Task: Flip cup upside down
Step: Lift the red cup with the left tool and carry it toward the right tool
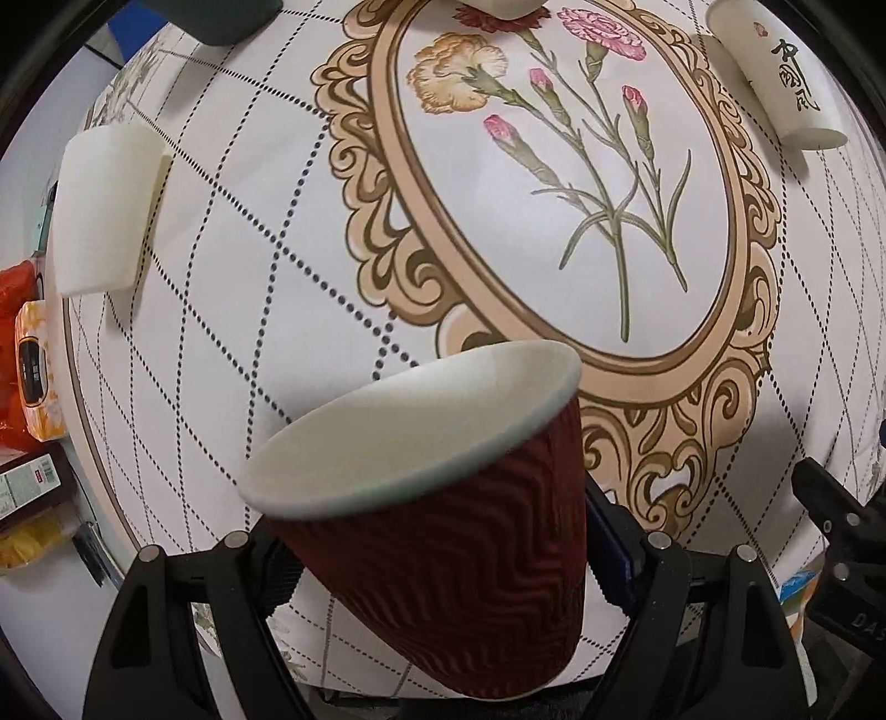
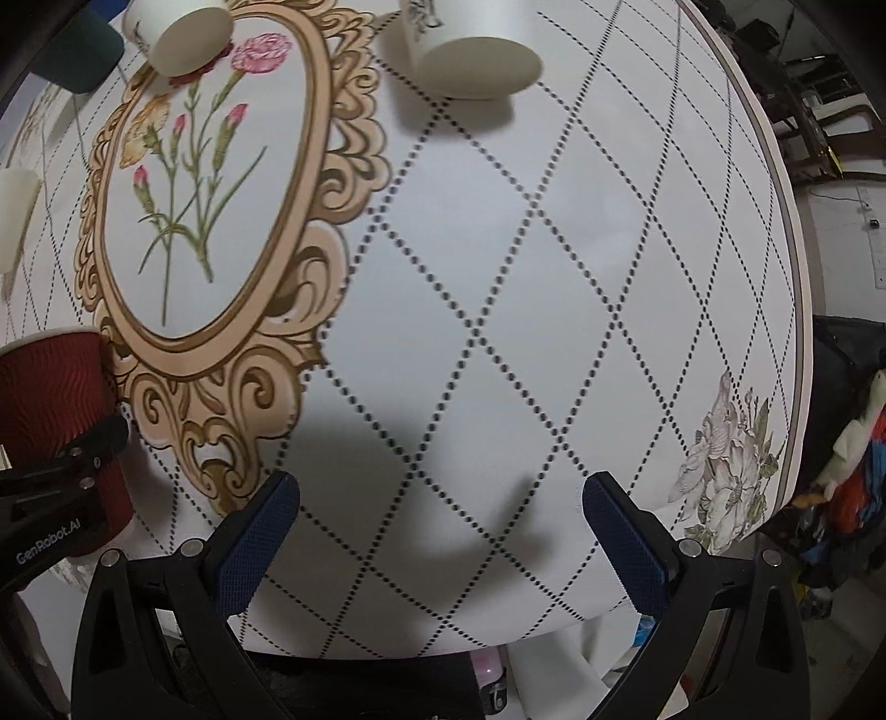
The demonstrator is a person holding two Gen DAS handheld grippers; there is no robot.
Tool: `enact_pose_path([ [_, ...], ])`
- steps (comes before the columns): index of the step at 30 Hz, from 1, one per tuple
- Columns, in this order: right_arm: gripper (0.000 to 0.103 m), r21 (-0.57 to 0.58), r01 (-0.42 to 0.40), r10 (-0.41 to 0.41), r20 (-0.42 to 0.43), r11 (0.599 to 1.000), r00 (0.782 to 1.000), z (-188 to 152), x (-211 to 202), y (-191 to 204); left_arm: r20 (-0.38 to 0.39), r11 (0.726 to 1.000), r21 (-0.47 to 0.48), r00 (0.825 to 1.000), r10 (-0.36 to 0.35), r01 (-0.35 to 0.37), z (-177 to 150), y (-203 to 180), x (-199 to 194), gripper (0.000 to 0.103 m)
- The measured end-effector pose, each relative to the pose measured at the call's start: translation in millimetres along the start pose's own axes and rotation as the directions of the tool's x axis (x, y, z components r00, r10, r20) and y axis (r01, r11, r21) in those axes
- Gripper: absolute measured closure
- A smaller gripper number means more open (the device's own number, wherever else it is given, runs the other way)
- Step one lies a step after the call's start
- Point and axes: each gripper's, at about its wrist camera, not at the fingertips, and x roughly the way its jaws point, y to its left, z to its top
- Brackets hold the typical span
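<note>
A dark red ribbed paper cup (image 1: 459, 531) with a white inside fills the lower middle of the left wrist view. My left gripper (image 1: 443, 559) is shut on it and holds it tilted, mouth up and toward the upper left, above the tablecloth (image 1: 249, 277). The cup also shows at the left edge of the right wrist view (image 2: 55, 399), with the left gripper's black body in front of it. My right gripper (image 2: 440, 498) is open and empty above the cloth near the table's front edge.
A white cup with black lettering (image 1: 775, 72) stands at the far right, also in the right wrist view (image 2: 470, 50). Another white cup (image 2: 177, 33) stands at the far end. A white ribbed cup (image 1: 102, 210) is at the left. Packets (image 1: 33, 354) lie past the left edge.
</note>
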Motion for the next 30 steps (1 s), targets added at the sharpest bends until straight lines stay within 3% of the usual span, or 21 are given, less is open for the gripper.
enact_pose_path([
  [5, 0.000, 0.005, 0.001, -0.001, 0.001, 1.000, 1.000, 12.5, 4.3, -17.5, 0.006, 1.000, 0.006, 1.000, 0.009, -0.009, -0.2, -12.4, -0.2, 0.019],
  [7, 0.000, 0.006, 0.004, -0.004, 0.004, 1.000, 1.000, 14.6, 1.9, -3.2, 0.003, 1.000, 0.000, 1.000, -0.002, 0.002, -0.3, -23.6, -3.0, 0.019],
  [16, 0.000, 0.015, 0.004, -0.004, 0.007, 1.000, 1.000, 18.2, -3.6, -4.1, -0.003, 0.995, -0.069, 0.998, -0.070, 0.070, -7.5, -3.9, -4.7, 0.019],
  [30, 0.000, 0.024, 0.012, -0.013, 0.006, 1.000, 1.000, 4.8, 2.6, -7.0, 0.004, 0.988, -0.089, 0.992, -0.128, 0.128, -9.2, 8.4, -22.9, 0.016],
])
